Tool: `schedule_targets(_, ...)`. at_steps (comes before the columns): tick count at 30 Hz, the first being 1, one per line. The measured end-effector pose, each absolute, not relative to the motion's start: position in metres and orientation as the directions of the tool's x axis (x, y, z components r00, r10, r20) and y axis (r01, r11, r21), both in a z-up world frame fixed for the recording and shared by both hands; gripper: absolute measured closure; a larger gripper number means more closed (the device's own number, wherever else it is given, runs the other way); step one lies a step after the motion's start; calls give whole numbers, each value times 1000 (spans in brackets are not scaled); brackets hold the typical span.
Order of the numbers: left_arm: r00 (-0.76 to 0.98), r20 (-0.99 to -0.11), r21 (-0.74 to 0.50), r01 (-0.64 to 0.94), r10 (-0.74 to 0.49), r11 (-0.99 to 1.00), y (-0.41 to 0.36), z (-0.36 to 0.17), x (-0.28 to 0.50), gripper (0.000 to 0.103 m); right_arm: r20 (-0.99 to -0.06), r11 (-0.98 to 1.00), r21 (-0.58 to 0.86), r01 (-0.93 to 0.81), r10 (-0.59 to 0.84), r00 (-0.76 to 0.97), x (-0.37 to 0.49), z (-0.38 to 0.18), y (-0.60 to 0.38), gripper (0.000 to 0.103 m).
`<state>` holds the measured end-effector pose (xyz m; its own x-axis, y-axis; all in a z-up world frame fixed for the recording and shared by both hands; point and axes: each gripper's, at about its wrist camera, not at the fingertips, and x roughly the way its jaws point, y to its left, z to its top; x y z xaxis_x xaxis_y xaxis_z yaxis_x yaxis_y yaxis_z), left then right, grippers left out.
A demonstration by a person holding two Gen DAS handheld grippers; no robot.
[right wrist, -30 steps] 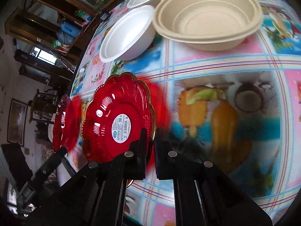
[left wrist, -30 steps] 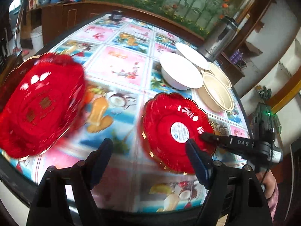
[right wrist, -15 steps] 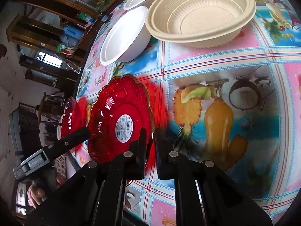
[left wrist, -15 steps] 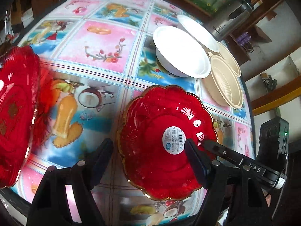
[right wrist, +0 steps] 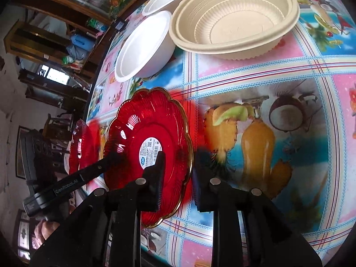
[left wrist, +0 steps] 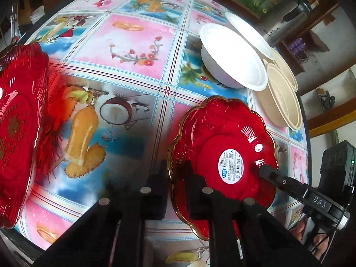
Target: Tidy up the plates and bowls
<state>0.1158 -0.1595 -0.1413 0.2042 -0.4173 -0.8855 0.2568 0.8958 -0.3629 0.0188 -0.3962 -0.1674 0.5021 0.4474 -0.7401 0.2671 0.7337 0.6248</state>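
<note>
Left hand-held gripper (left wrist: 176, 179): fingers pinching the near-left rim of the red scalloped plate (left wrist: 222, 153), one finger over the plate's inner face, the other outside the gold edge.

Right hand-held gripper (right wrist: 176, 173): fingers likewise closed over the same plate's rim, on the side opposite the left one; its outer finger stands on the fruit-print side. In the left wrist view its fingertip reaches the plate's centre zone beside the white barcode label (left wrist: 230, 165).

Red scalloped plate: gold-trimmed, label up, tilted off the worktop (left wrist: 133, 51), held between both hand-held grippers.

Second red plate (left wrist: 17, 129): gold lettering, well left of the left hand-held gripper, at the worktop's edge.

White bowl (left wrist: 233, 55): ahead and right of the left hand-held gripper, upright on the worktop. A second white bowl (left wrist: 249, 32) lies just behind it.

Beige ribbed bowl (right wrist: 235, 15): ahead of the right hand-held gripper, just beside the white bowl. A further beige bowl (left wrist: 287, 71) sits behind it.

Worktop: round, covered in a fruit-and-flower print cloth.

Steel flask (left wrist: 287, 20): beyond the bowls.
</note>
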Motion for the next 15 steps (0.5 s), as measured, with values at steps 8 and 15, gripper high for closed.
schedule_targets(8,256,-884,-311,304,-392,900,-166,-140,110,91,-746,737,606,299,397,535,17,-170,-401,97)
schedule_targets(15,265,-877,-311,322,-401,894,-165,-134,106,91,-767,780,553,292,340,544,11,-160,-395,97)
